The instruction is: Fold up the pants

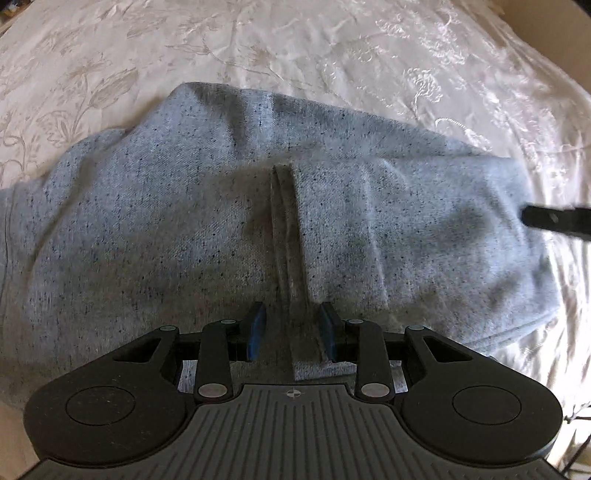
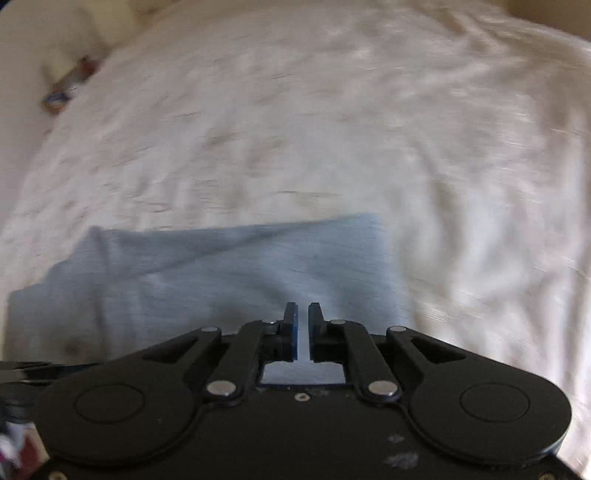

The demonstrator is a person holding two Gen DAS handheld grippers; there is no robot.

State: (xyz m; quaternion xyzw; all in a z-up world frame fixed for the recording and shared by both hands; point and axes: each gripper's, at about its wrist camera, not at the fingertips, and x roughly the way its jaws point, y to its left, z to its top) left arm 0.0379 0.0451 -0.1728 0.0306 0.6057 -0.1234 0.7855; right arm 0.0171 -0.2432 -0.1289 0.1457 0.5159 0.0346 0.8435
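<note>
Grey speckled pants [image 1: 207, 221] lie folded on a white floral bedspread [image 1: 295, 48]. My left gripper [image 1: 293, 314] is open just above the pants' near edge, its fingers either side of a fabric fold or seam [image 1: 284, 206]. My right gripper [image 2: 303, 314] hangs over the pants [image 2: 221, 273] in the blurred right wrist view, its jaws a narrow gap apart with nothing visibly between them. Its dark tip [image 1: 554, 219] shows at the right edge of the left wrist view, by the pants' right end.
The bedspread [image 2: 332, 110] stretches beyond the pants on all far sides. A small brown and blue object [image 2: 70, 85] lies off the bed's far left edge. A beige wall or headboard [image 1: 554, 33] stands at the far right.
</note>
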